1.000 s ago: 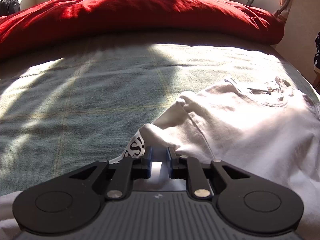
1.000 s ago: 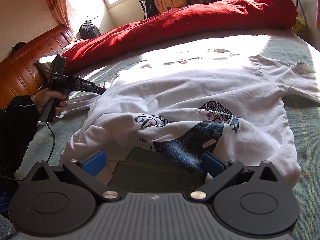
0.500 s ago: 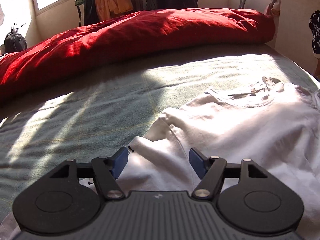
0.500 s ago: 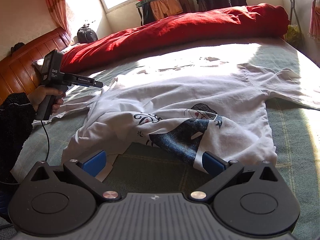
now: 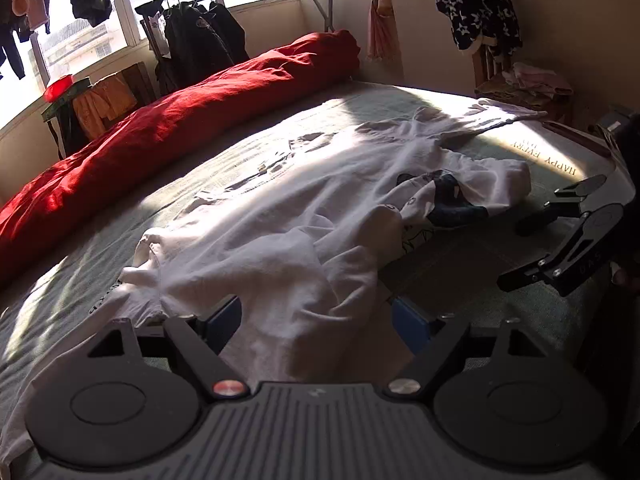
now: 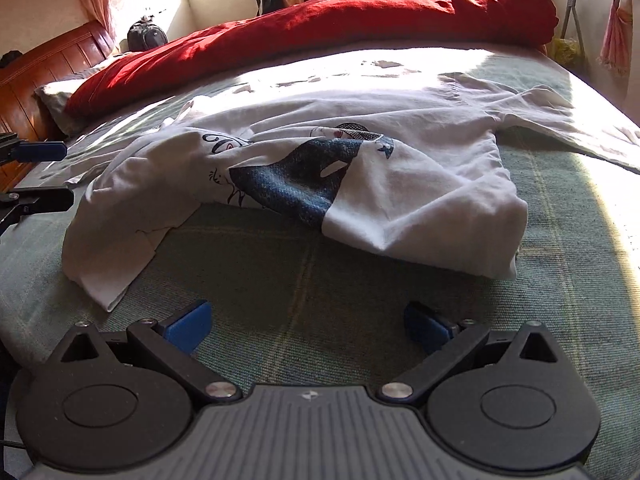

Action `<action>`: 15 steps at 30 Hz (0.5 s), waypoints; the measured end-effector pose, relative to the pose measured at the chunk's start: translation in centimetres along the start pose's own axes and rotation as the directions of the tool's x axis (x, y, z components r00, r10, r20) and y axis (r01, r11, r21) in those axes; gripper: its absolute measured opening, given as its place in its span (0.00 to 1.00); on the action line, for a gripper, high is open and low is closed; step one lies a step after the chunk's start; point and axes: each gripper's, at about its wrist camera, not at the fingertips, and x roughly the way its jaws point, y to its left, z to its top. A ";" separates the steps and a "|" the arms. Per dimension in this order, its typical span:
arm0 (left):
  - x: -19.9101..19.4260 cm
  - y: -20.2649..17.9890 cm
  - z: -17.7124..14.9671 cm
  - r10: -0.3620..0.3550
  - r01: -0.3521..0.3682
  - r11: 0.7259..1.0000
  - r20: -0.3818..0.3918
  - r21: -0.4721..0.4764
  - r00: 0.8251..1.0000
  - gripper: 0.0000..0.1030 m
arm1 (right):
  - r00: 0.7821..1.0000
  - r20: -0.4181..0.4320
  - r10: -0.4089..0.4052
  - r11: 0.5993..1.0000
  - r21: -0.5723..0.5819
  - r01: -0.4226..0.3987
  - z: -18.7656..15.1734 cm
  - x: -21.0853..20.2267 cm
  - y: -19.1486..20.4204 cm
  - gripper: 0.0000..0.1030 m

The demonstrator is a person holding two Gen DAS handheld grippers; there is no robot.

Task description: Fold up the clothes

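Lying spread and partly bunched across the green bed cover (image 6: 304,280): a white T-shirt (image 6: 420,196) with a dark blue print, its lower part folded up so the print is showing on top. Stretching away toward the far edge of the bed: one sleeve (image 6: 560,128), flat in the sunlight.

Opening wider at this moment: the left claw (image 5: 316,318), its blue pads (image 5: 224,318) standing either side of a raised fold of the white cloth without pressing on it. Sitting between those pads, loose: the near end of the shirt (image 5: 304,264). Showing also at the left edge of the right wrist view: the same claw (image 6: 36,172), just beside the shirt's crumpled edge.

Hovering released over bare bed cover: the right claw (image 6: 308,326), pads (image 6: 188,326) wide apart, nothing between them, the shirt's folded hem lying a little beyond. Appearing in the left wrist view too: the right claw (image 5: 532,248), spread apart above the cover, near the printed fold.

Lying rolled along the far side of the bed: a red duvet (image 6: 320,24). Hanging by the window: dark clothes on a rack (image 5: 200,36).
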 end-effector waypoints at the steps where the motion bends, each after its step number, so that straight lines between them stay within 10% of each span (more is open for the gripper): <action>1: -0.1 -0.8 -0.4 -0.018 0.018 1.000 -0.001 -0.010 1.000 0.82 | 1.000 0.012 -0.006 1.000 -0.018 0.006 -0.3 0.0 0.2 1.00; 15: 0.5 -0.1 -5.7 0.103 -0.125 0.928 -0.080 -0.350 0.991 0.82 | 0.993 0.117 -0.009 0.978 -0.205 0.033 -1.6 -4.6 0.1 1.00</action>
